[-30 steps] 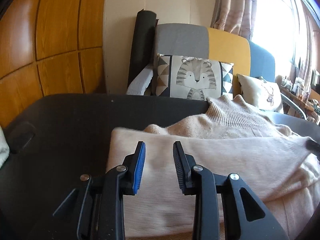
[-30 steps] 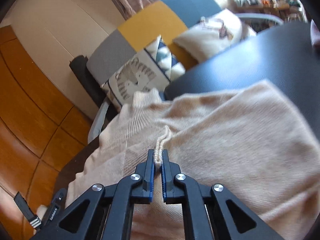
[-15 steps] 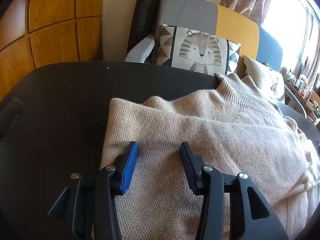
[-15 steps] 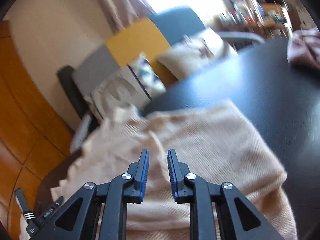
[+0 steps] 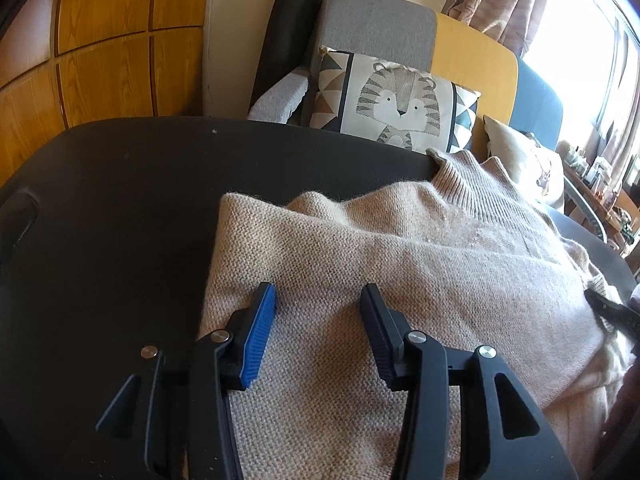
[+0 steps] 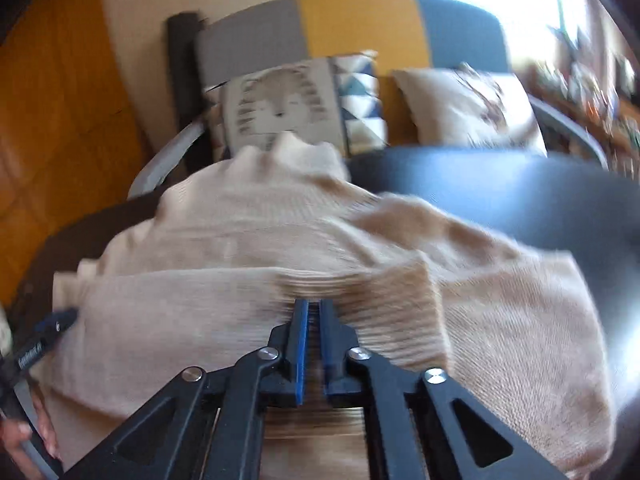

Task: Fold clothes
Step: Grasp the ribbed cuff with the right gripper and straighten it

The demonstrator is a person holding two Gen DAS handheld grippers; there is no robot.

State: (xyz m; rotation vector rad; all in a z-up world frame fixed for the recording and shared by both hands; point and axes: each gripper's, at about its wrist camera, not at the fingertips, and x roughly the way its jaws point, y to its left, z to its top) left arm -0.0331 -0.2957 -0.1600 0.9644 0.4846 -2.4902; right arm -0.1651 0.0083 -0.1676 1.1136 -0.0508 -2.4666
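My left tool [image 5: 318, 300] hangs just over the beige sweater [image 5: 400, 280], pointing down at its folded-over left part. Its jaws have been opening in the last moment and now stand well apart, with knit showing between them but nothing pinched — the blue pad and the black pad both sit clear of the fabric as far as I can see.

My right tool [image 6: 314, 312] has its jaws snapped together, having just closed; only a thin slit shows between the blue pads. Its tips sit at a ribbed fold of the sweater [image 6: 280, 248], and the picture is blurred there, so I cannot tell whether any knit is caught in that slit.

The sweater lies on the dark desk [image 5: 120, 200], spread across its middle and right, with the ribbed collar pointing toward the far edge. A sleeve or side panel is folded across the body, making a straight edge that runs over the front. From the left view, the tip of my right tool pokes in at the sweater's right edge [image 5: 608, 312].

Beyond the desk stands a sofa [image 5: 380, 20] in grey, yellow and blue — a tiger cushion [image 5: 396, 104] leans on it, just behind the collar.
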